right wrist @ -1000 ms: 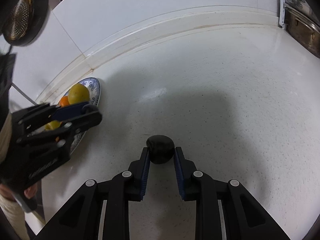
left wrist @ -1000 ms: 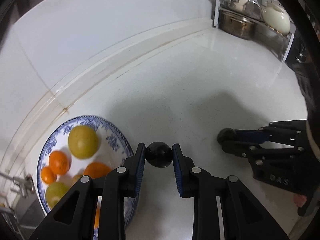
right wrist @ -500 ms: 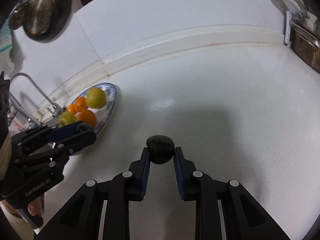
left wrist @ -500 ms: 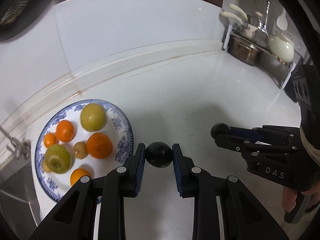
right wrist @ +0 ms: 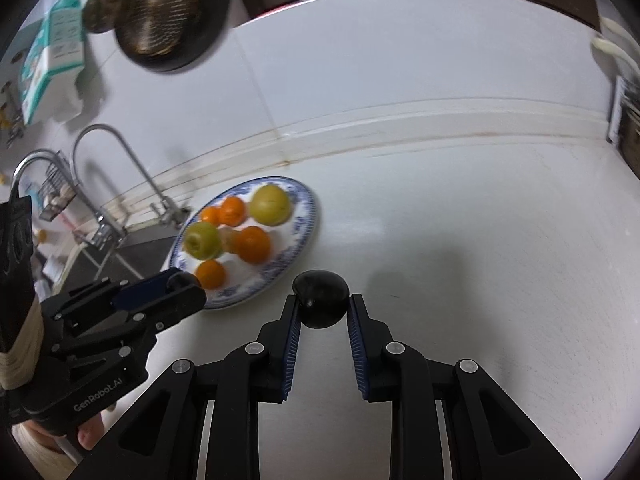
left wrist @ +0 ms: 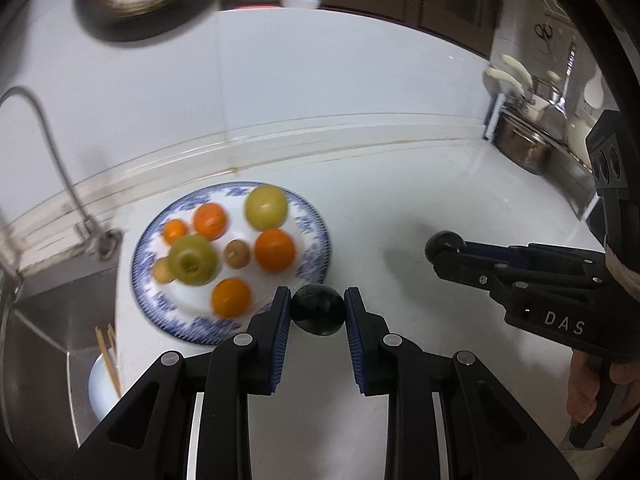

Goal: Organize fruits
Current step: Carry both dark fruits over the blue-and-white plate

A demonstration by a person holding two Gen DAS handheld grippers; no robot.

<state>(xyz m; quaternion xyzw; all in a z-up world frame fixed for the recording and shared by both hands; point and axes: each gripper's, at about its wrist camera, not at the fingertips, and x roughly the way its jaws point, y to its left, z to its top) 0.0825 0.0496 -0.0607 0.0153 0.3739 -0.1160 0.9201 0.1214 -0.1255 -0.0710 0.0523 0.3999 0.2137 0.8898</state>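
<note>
— Eight fruits (left wrist: 272, 249) lie on the blue-patterned plate (left wrist: 316, 224): four oranges, two larger yellow-green ones and two small brownish ones, all a little blurred.

— Where does the plate stand?

— On the white surface (left wrist: 400, 200), close to the wall edge and just beside the sink (left wrist: 48, 320), with the tap (right wrist: 120, 168) rising over it. A white bowl with chopsticks (left wrist: 102, 384) shows at the sink's near side.

— What about the claws?

— The left claw (left wrist: 318, 312) has its blue pads pressed on a dark round fruit (left wrist: 318, 309), in front of the plate's near rim. The right claw (right wrist: 322, 312) is clamped on a second dark fruit (right wrist: 320, 296), to the right of the plate over bare surface. Each is seen from the other's camera, a hand on its grip.

— Anything farther out?

— A round metal strainer (right wrist: 156, 12) hangs on the wall above the sink, with a carton (right wrist: 52, 52) to its left. At the far right stands a rack with a steel pot (left wrist: 520, 144) and utensils.
</note>
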